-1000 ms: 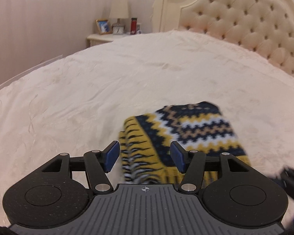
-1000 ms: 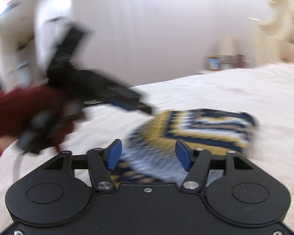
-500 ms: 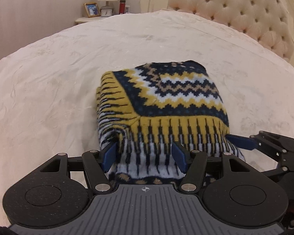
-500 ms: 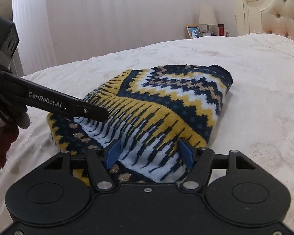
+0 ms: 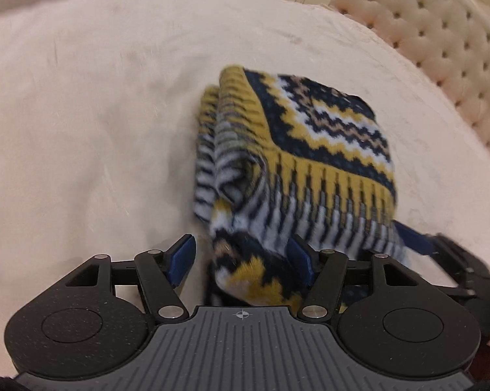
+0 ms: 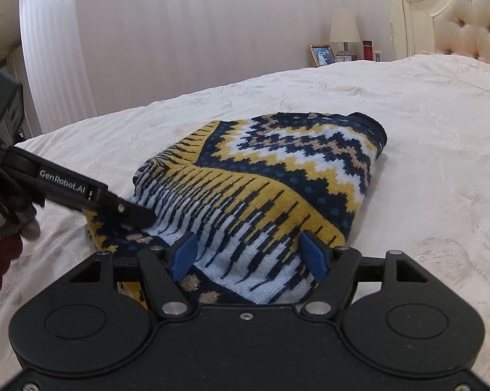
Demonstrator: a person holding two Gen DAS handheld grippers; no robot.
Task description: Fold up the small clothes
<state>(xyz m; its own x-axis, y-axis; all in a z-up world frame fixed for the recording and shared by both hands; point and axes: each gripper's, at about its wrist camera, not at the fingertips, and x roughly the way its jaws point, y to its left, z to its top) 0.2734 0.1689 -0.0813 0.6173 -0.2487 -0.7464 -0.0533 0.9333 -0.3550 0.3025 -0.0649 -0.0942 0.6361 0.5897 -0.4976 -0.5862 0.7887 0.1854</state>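
A folded knitted sweater (image 5: 310, 150) in navy, yellow and white zigzag lies on the cream bedspread (image 5: 98, 114); it also shows in the right wrist view (image 6: 277, 176). My left gripper (image 5: 241, 257) is open, its blue pads on either side of the sweater's near left corner. My right gripper (image 6: 249, 255) is open around the near right hem. The left gripper's fingertip (image 6: 127, 210) touches the sweater's left edge in the right wrist view. The right gripper's blue pad (image 5: 411, 241) shows at the sweater's right corner in the left wrist view.
A tufted cream headboard (image 5: 440, 39) stands at the right. A nightstand at the far side holds a lamp (image 6: 344, 31), a photo frame (image 6: 321, 54) and a red bottle (image 6: 368, 49). A white curtain (image 6: 179, 32) covers the wall. The bedspread (image 6: 424, 130) spreads around the sweater.
The left gripper has tilted down and shifted left to the sweater's left corner. The right gripper has pushed slightly further onto the near hem. Both jaws stay open.
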